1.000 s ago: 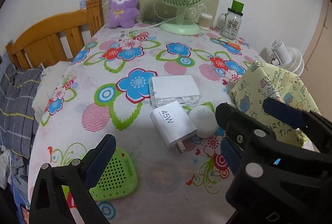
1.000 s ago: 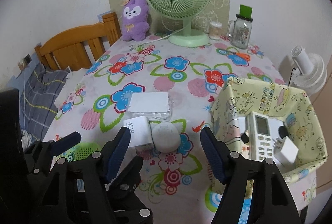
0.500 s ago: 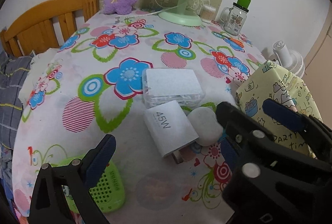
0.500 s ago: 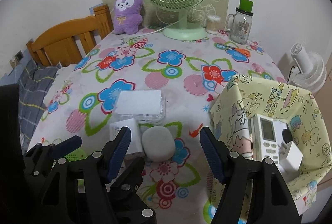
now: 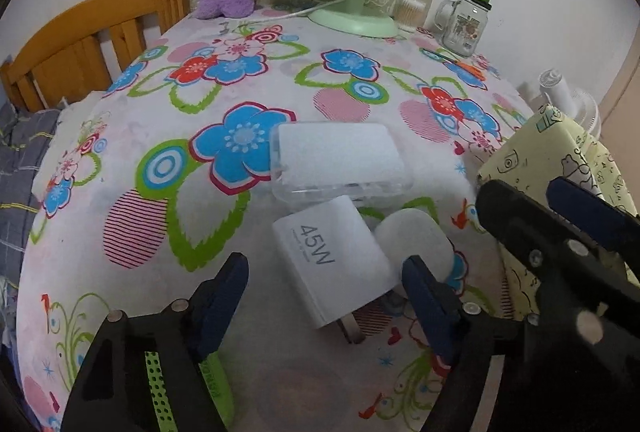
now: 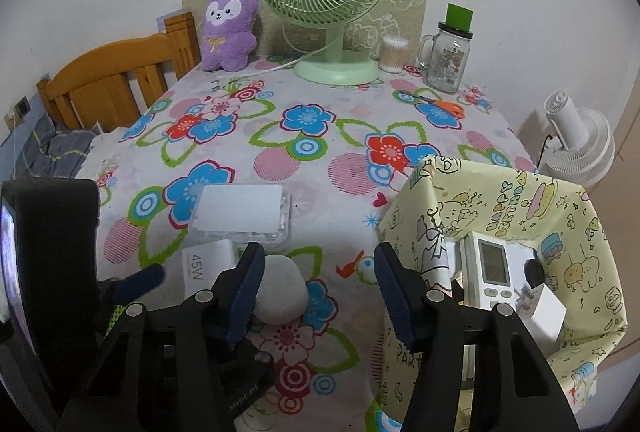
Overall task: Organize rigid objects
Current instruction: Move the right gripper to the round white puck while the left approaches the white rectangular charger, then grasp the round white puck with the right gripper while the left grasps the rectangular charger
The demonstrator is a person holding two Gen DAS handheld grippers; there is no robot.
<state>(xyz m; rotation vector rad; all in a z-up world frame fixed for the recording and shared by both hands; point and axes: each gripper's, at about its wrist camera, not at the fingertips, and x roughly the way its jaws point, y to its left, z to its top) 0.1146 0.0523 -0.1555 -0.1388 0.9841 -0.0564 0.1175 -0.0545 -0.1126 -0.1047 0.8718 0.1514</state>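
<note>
In the left wrist view, lower left of the frame, a green perforated item (image 5: 160, 384) lies under the left hand-held gripper (image 5: 324, 296), which is wide open and holds nothing. At lower centre the white 45W charger (image 5: 332, 260) lies on the flowered desk (image 5: 120, 191) between its fingers, touching the clear box (image 5: 340, 159) above and the white rounded case (image 5: 416, 244) beside it. The step looks like reaching for the charger; next, lower and close on its sides. In the right wrist view, the right hand-held gripper (image 6: 316, 288) is open and empty, with the yellow bin (image 6: 512, 199) at the right.
</note>
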